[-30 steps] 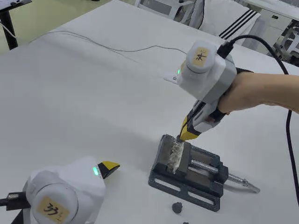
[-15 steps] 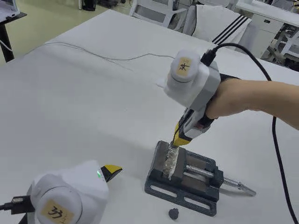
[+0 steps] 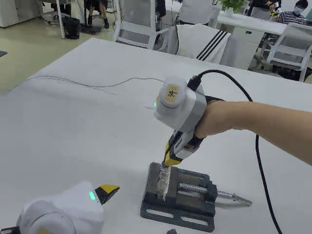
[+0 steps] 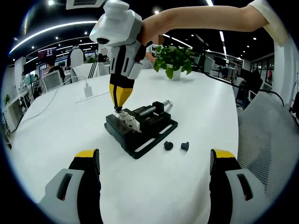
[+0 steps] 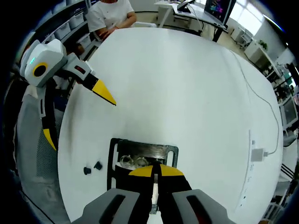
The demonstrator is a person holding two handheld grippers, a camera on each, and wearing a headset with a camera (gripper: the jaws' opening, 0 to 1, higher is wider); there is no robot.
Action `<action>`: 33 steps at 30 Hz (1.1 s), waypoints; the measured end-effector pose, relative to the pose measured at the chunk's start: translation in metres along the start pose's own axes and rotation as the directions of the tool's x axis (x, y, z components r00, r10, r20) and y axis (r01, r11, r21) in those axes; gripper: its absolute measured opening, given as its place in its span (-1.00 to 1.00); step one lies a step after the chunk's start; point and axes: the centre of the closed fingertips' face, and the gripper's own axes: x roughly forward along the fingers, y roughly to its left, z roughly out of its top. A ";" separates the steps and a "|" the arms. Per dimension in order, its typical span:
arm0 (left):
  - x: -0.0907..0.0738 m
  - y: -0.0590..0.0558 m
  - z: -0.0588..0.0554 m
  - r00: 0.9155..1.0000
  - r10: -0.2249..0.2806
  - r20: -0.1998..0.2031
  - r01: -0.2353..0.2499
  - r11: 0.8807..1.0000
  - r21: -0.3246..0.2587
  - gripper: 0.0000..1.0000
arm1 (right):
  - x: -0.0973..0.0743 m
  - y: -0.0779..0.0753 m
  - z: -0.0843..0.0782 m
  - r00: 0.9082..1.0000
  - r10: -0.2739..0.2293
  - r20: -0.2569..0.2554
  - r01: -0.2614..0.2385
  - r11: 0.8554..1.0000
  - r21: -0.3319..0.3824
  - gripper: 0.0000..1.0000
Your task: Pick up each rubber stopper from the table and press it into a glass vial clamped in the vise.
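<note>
A: The right gripper (image 3: 165, 165)?
B: Its jaws are nearly together and the tips point down onto the vials (image 5: 133, 161) in the vise (image 3: 197, 200). I cannot tell if anything is pinched between them.
A: The vise's long axis?
B: Its screw (image 3: 229, 196) runs out to the right in the head view.
A: The left gripper (image 4: 156, 158)?
B: Its jaws are wide apart and hold nothing. Two stoppers (image 4: 168, 145) lie on the table (image 3: 73, 122) just beside the vise.
A: Any writing?
B: There is a yellow label (image 3: 171, 92) on the right gripper, but I cannot read the mark on it.

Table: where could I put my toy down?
The wide bare table between the thin cable and the vise is free. It's crowded at the vise, under the right gripper, and by the two stoppers.
</note>
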 end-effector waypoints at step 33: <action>-0.011 -0.004 -0.005 1.000 0.013 -0.008 -0.013 1.000 0.016 0.96 | -0.002 0.018 -0.028 0.988 -0.078 0.130 0.063 0.992 0.112 -0.21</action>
